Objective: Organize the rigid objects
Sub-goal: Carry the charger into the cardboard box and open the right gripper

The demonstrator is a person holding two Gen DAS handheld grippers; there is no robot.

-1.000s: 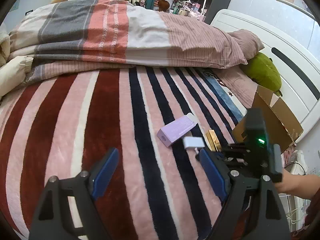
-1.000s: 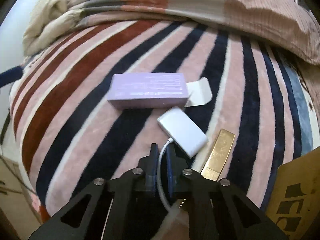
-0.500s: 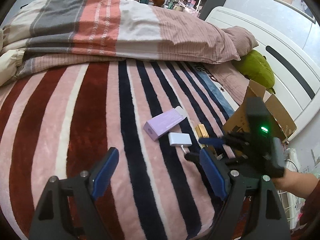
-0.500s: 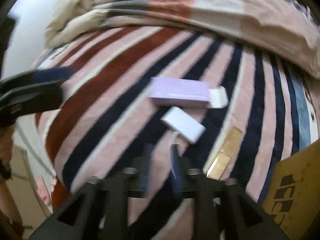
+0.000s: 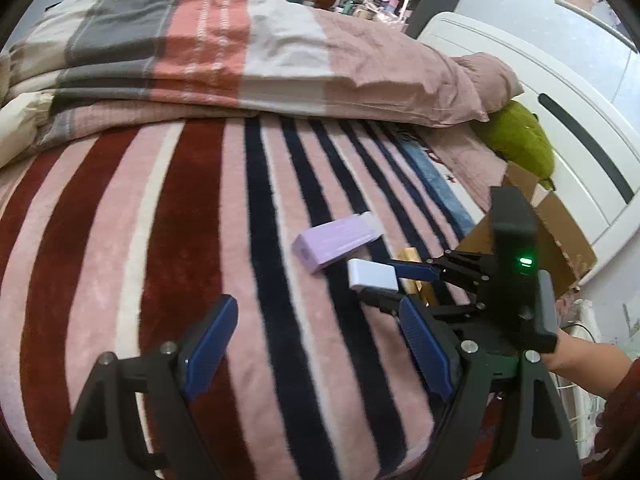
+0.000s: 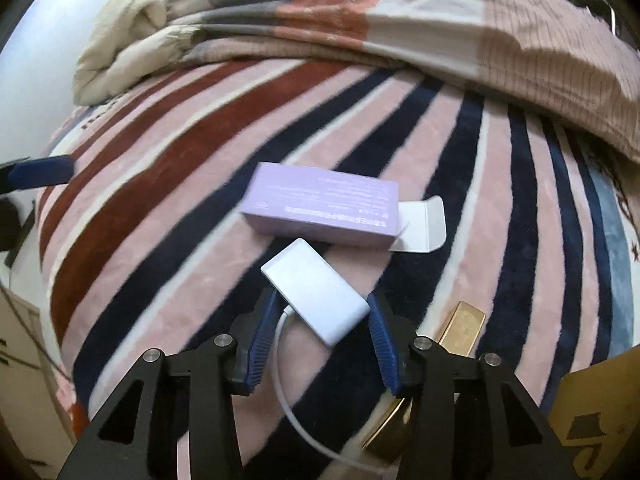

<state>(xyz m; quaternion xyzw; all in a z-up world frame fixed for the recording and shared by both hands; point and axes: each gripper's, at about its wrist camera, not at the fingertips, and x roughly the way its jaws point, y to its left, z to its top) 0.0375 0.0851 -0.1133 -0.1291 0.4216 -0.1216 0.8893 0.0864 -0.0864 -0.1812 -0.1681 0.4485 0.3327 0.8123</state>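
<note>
A white adapter (image 6: 320, 298) with a white cable lies on the striped blanket (image 6: 160, 184). My right gripper (image 6: 322, 340) is open, its blue pads on either side of the adapter's near end. A purple box (image 6: 324, 208) with an open flap lies just beyond it. A gold bar (image 6: 460, 326) lies to the right, partly under the right finger. In the left wrist view my left gripper (image 5: 316, 344) is open and empty above the blanket, with the adapter (image 5: 372, 274), the purple box (image 5: 336, 242) and the right gripper (image 5: 394, 280) ahead on the right.
A cardboard box (image 5: 556, 232) stands at the bed's right edge, also showing in the right wrist view (image 6: 600, 412). A folded quilt (image 5: 240, 52) lies across the far side. A green plush toy (image 5: 520, 140) rests by the white headboard (image 5: 560, 112).
My right gripper opened from shut on the cable, drew back, then moved forward so its pads flank the adapter. The left gripper stayed open and shifted its view slightly.
</note>
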